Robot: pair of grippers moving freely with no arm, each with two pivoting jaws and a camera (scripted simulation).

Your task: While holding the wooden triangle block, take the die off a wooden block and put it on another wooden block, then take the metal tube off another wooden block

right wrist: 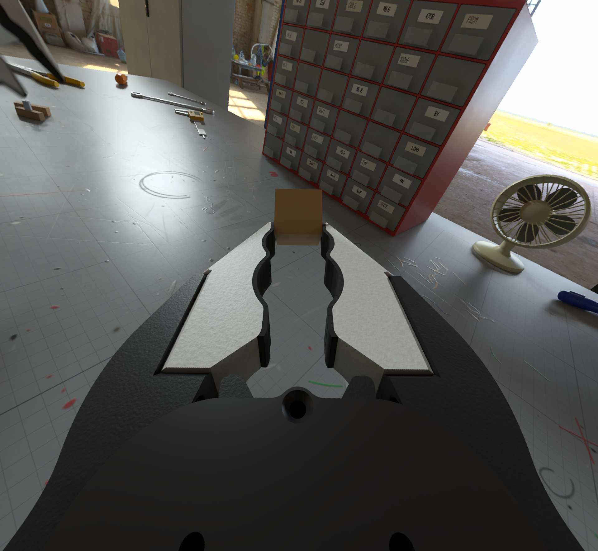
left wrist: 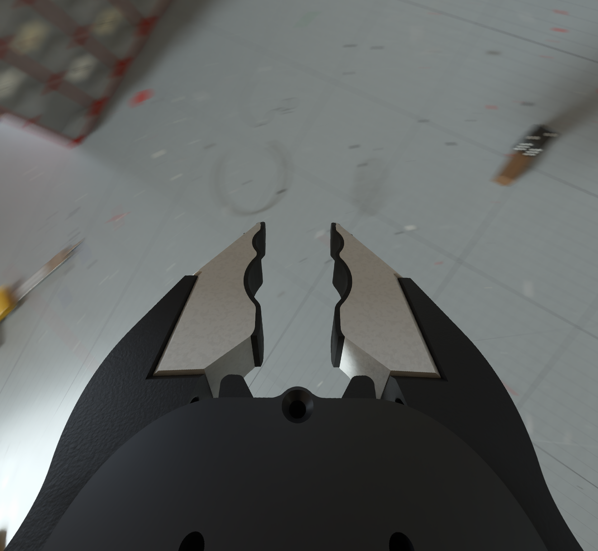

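Note:
My right gripper (right wrist: 297,228) is shut on the wooden triangle block (right wrist: 297,212), which sticks out beyond the fingertips above the grey mat. My left gripper (left wrist: 297,228) is open and empty, pointing down at the mat in a blurred view. One of its fingers (right wrist: 35,40) shows at the far left of the right wrist view, above a small wooden block (right wrist: 32,112) with an upright metal tube (right wrist: 26,104) on it. A blurred wooden block with a dark top (left wrist: 521,160) shows at the right of the left wrist view. I cannot make out the die for certain.
A red parts cabinet with grey drawers (right wrist: 372,108) stands ahead on the right. A cream fan (right wrist: 534,218) and a blue pen (right wrist: 579,305) lie further right. Yellow-handled pliers (right wrist: 55,80), an orange lump (right wrist: 120,78), wrenches (right wrist: 161,100) and a caliper (right wrist: 195,114) lie at the back left.

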